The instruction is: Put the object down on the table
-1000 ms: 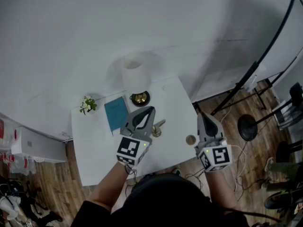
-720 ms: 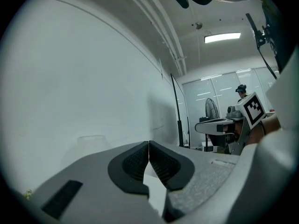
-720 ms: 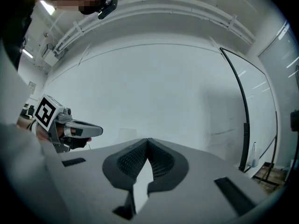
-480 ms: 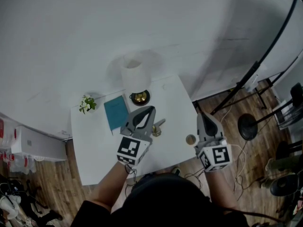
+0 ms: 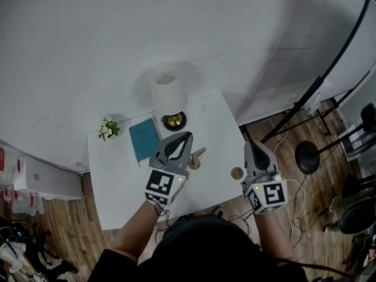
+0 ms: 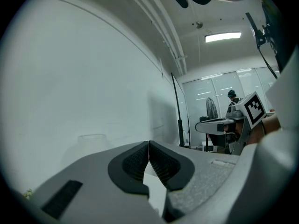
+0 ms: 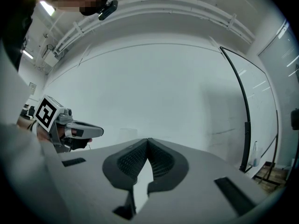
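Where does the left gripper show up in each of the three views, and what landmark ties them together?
Head view: left gripper at centre, over the white table, jaws shut.
Left gripper view: the gripper itself, bottom centre, jaws together.
Right gripper view: at the left edge, marker cube showing.
Shared landmark: the slanted black pole, right of centre in all three.

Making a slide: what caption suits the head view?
Left gripper and right gripper, both shut and empty, held at a white table.

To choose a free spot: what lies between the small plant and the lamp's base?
A teal book lies flat there, shown in the head view.
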`<state>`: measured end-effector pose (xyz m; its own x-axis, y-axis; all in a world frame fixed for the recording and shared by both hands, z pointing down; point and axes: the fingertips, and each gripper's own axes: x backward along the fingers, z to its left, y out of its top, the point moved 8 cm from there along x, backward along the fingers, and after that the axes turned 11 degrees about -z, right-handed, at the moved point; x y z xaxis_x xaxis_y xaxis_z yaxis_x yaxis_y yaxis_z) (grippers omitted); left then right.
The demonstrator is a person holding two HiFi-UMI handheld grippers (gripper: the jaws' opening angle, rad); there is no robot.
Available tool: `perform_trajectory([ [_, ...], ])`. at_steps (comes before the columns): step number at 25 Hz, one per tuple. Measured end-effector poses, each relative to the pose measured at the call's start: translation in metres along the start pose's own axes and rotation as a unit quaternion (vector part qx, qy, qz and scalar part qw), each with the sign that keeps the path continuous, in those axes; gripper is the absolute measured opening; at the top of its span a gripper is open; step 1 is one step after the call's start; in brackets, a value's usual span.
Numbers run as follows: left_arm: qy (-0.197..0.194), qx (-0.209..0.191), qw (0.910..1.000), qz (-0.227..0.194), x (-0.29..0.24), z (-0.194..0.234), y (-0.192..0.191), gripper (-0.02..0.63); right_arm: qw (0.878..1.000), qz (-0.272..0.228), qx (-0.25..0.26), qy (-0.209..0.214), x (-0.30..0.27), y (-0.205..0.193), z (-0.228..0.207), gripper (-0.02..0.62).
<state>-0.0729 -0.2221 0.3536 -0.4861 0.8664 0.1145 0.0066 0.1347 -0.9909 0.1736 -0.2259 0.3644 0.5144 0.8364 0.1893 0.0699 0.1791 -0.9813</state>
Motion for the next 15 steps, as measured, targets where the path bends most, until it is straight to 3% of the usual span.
perform_trajectory([
  [15, -0.004, 0.0, 1.0, -0.001, 0.0035, 0.0005, -0.0023, 0.006, 1.0, 0.003, -0.004, -0.004, 0.0039, -0.0013, 0.0049, 0.003],
])
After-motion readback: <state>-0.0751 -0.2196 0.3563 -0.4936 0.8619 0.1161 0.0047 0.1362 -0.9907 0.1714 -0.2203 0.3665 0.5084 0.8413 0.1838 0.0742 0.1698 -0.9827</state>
